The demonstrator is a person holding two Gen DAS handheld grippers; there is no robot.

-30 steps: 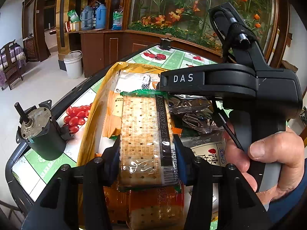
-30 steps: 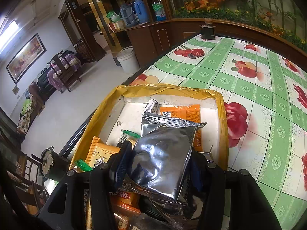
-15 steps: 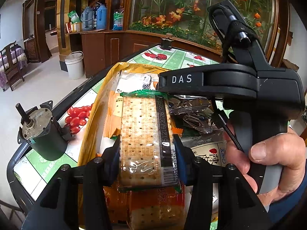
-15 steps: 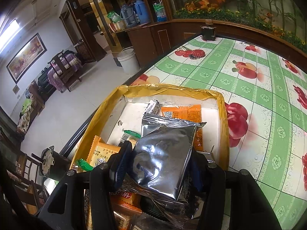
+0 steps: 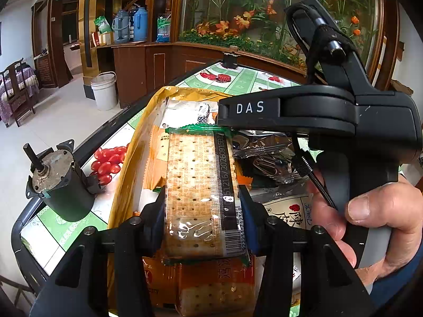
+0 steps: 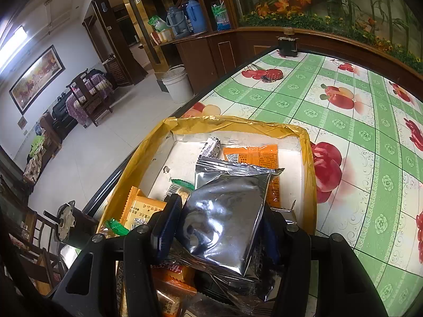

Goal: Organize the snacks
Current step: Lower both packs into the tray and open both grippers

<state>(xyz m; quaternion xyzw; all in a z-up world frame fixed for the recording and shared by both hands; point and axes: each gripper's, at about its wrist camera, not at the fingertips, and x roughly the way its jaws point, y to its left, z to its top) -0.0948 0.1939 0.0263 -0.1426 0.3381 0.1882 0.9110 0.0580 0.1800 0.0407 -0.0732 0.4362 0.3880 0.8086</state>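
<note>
My left gripper [image 5: 201, 219] is shut on a clear cracker pack [image 5: 198, 185] with green ends, held over the yellow-rimmed snack tray [image 5: 132, 153]. My right gripper [image 6: 219, 227] is shut on a silver foil snack bag [image 6: 224, 211], held above the same tray [image 6: 308, 163]. In the tray lie an orange packet [image 6: 259, 158], an orange-yellow biscuit packet [image 6: 140, 211], a small black-and-white candy [image 6: 211, 146] and more packs under the grippers. The right gripper's body and the hand on it fill the right of the left wrist view [image 5: 330, 121].
The tray sits at the left edge of a table with a green-and-white fruit-print cloth [image 6: 357, 121]. A small grey motor [image 5: 58, 185] stands on the table corner left of the tray. A dark jar [image 6: 288, 45] stands at the far edge. A white bucket [image 6: 177, 84] is on the floor.
Almost nothing has changed. Both grippers keep their packs, with only a slight drift of the views.
</note>
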